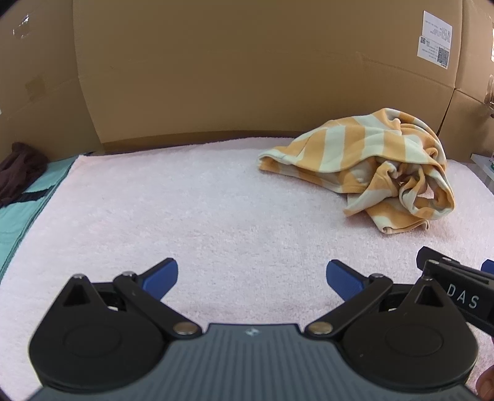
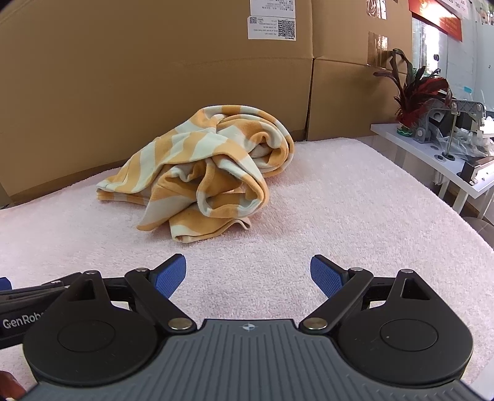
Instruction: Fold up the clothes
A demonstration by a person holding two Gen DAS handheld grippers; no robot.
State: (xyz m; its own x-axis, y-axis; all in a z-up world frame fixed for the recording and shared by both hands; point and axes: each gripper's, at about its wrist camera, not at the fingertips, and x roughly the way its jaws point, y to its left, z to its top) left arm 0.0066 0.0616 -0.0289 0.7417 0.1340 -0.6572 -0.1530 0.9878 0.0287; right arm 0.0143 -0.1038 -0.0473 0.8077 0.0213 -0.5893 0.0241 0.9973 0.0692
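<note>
Left gripper (image 1: 251, 279) and right gripper (image 2: 248, 276): jaws apart, empty. Striped garment (image 2: 213, 166) lies crumpled on the pink towel (image 2: 339, 216), ahead. I judge it soft, light, limp; I'd pinch the near hem.

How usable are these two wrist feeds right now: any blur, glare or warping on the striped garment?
Left wrist: sharp, evenly lit; striped garment crisp, fisheye bows the cardboard boxes, corners vignetted. Right wrist: also sharp, garment folds clear with soft shadows; bright glare only at the window, far from the pink towel.
</note>
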